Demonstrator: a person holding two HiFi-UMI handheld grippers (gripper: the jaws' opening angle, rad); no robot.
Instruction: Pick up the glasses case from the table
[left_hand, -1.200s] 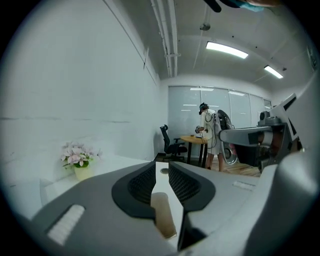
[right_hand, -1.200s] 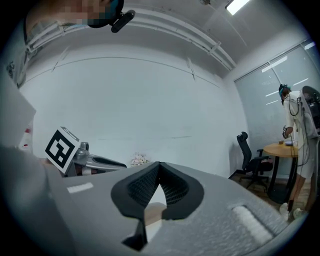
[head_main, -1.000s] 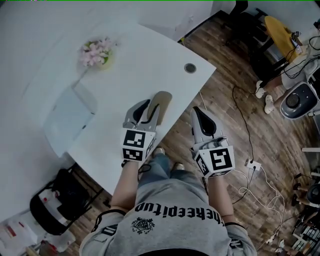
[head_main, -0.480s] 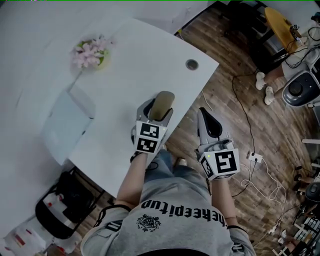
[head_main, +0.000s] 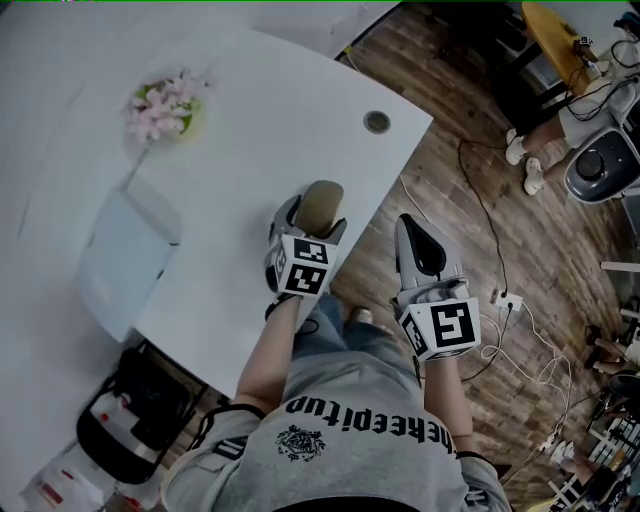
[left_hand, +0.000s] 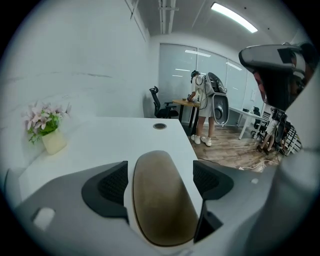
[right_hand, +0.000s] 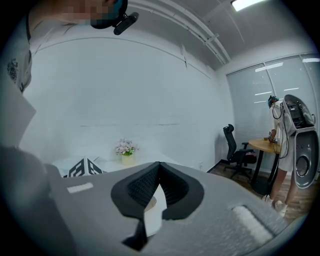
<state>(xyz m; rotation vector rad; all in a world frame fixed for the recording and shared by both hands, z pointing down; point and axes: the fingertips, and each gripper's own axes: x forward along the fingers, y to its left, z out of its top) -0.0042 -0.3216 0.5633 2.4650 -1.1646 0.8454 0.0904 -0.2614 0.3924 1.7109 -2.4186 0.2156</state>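
Note:
The glasses case (head_main: 320, 205), an olive-brown oval, lies on the white table (head_main: 250, 120) close to its near edge. My left gripper (head_main: 315, 212) straddles it, angled down, with one jaw on each side. In the left gripper view the case (left_hand: 162, 200) fills the gap of the gripper (left_hand: 160, 172); the jaws are opening, and thin strips of white table show between the black pads and the case. My right gripper (head_main: 412, 225) hangs off the table's edge over the wood floor, shut and empty, with its tips meeting (right_hand: 159, 167).
A pot of pink flowers (head_main: 160, 105) stands far left on the table, with a round cable hole (head_main: 377, 122) at the far corner and a pale box (head_main: 125, 255) at the left. A black bag (head_main: 130, 420) sits under the table. Cables (head_main: 500, 300) trail on the floor.
My left gripper has sunk toward the table and its jaws have spread wide round the case. The right gripper has hardly shifted.

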